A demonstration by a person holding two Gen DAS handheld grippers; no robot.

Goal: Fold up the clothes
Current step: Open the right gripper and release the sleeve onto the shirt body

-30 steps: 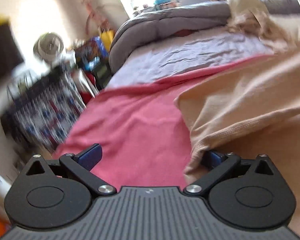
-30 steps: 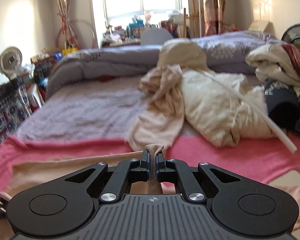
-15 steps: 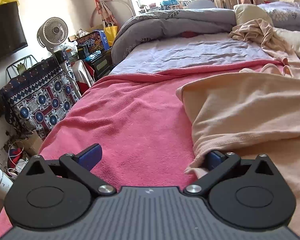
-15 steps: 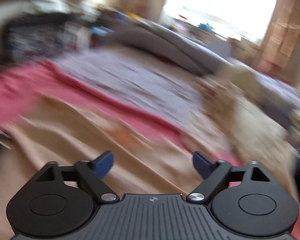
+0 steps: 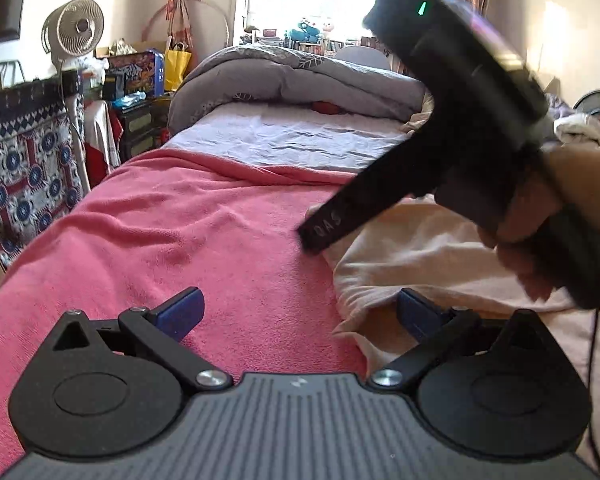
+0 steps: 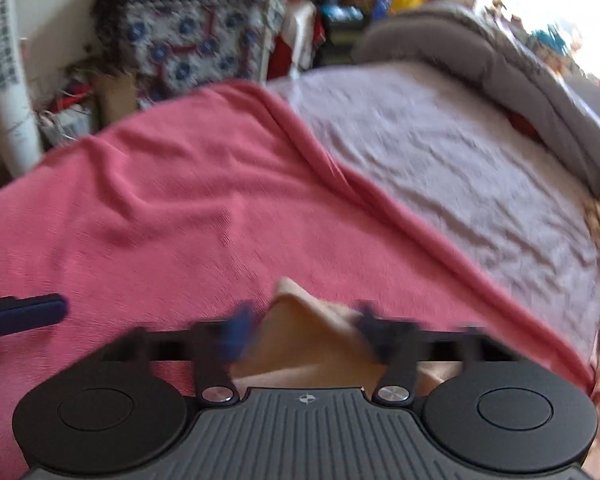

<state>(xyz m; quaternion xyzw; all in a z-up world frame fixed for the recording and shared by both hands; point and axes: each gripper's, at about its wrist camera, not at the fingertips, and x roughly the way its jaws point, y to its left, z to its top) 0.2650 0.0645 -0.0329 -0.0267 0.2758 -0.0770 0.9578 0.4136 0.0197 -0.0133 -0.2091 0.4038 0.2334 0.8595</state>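
A peach garment (image 5: 440, 248) lies spread on a pink blanket (image 5: 200, 232) over the bed. My left gripper (image 5: 300, 304) is open low over the blanket, its right finger tucked at the garment's near left edge. A hand holds my right gripper (image 5: 460, 120) just beyond, pointing down at the garment's far left corner. In the blurred right wrist view that corner (image 6: 304, 344) pokes up between my right gripper's (image 6: 304, 320) closing jaws, which still stand apart. A blue finger of the left gripper (image 6: 24, 314) shows at that view's left edge.
A lilac sheet (image 5: 280, 140) and a rolled grey duvet (image 5: 300, 80) fill the far bed. Left of the bed stand a fan (image 5: 74, 32), a patterned cloth-covered rack (image 5: 20, 168) and clutter. More clothes (image 5: 580, 128) pile up at the far right.
My right gripper let go of the peach fold, opened wide, swung left and down to the garment's corner, and has narrowed. It now shows in the left wrist view. The left gripper shifted slightly.
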